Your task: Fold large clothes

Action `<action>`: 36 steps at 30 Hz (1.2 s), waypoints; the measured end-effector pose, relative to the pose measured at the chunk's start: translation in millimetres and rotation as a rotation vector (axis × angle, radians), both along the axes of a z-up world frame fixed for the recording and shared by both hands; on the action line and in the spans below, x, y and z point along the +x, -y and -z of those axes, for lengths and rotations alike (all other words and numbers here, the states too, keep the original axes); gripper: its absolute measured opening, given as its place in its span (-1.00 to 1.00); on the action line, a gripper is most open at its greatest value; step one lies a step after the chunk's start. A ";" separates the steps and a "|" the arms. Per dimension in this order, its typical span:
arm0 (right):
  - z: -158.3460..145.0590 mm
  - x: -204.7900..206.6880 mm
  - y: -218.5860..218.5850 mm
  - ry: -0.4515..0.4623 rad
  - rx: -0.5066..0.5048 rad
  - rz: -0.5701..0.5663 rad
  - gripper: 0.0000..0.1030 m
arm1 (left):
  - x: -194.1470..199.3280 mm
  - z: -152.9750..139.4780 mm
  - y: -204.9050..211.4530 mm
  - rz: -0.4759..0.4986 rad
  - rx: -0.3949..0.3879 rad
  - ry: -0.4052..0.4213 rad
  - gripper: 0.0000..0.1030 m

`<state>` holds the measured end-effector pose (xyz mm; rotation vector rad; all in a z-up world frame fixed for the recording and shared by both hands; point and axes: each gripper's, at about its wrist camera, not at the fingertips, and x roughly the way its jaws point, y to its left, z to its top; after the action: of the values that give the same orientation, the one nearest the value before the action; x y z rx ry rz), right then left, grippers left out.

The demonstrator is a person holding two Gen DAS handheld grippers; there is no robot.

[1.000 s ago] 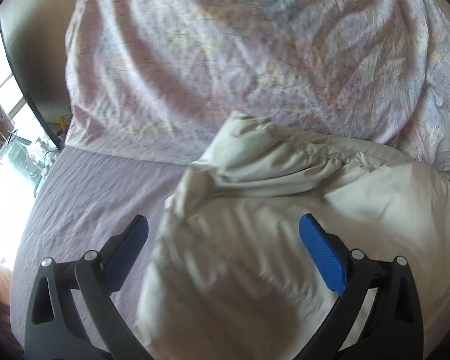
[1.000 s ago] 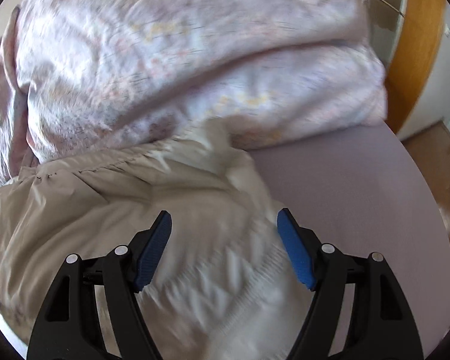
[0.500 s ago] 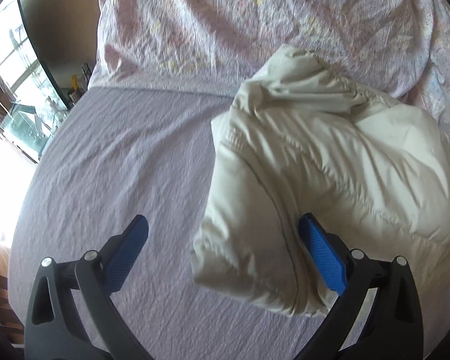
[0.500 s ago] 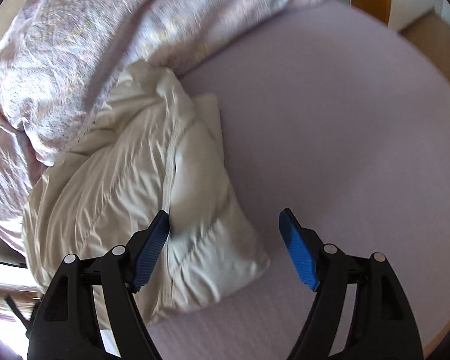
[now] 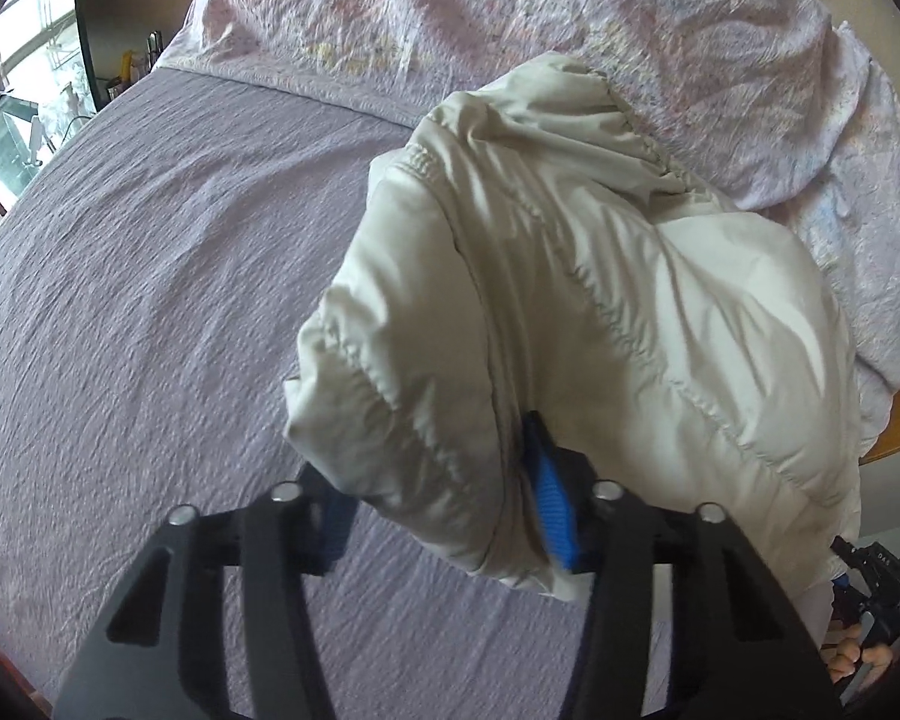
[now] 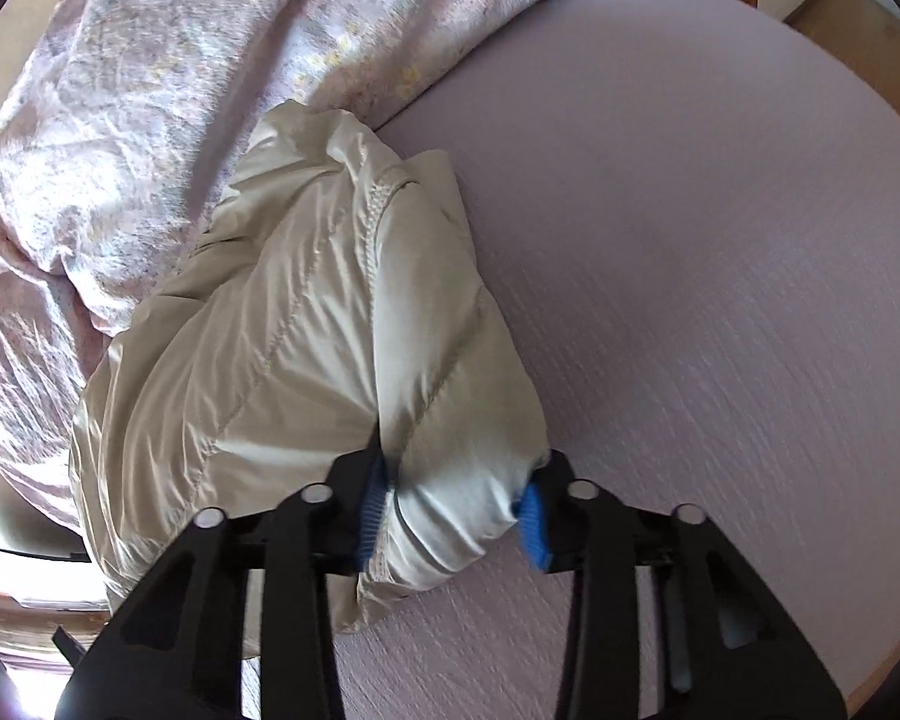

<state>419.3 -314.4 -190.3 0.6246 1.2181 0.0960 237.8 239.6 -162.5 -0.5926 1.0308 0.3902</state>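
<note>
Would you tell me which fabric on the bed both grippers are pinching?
The beige puffy jacket, not the floral duvet or purple sheet.

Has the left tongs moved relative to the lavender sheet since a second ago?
Yes. The left tongs slid back from the floral duvet over the lavender sheet, and are now closing on the beige jacket's corner.

- The bed (image 5: 150,276) lies bare and flat across the left of the left wrist view, open room for a pass.
- In the right wrist view the bare sheet spreads wide to the right, nothing on it.
- The puffy jacket (image 6: 306,330) bulks up mid-bed (a soft hump).
- The crumpled duvet (image 5: 510,18) banks up along the far side, touching the jacket and closing that way.
</note>
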 end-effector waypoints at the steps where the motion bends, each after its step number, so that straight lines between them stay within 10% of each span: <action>1: -3.0 -2.7 0.1 0.006 0.001 0.000 -0.42 | -1.5 -2.7 0.7 -0.003 -0.001 0.010 -0.31; 27: -11.3 -131.7 -15.7 -0.049 0.137 -0.230 -0.49 | -151.1 -38.2 -36.0 -0.060 0.074 0.007 -0.48; 36: -27.2 -134.1 -21.9 -0.037 -0.001 -0.277 -0.19 | -163.8 -37.1 -30.5 -0.055 0.118 -0.044 -0.28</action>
<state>285.3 -292.5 -163.1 0.4553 1.3354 0.3169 74.0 270.1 -125.4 -0.5088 1.0270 0.5112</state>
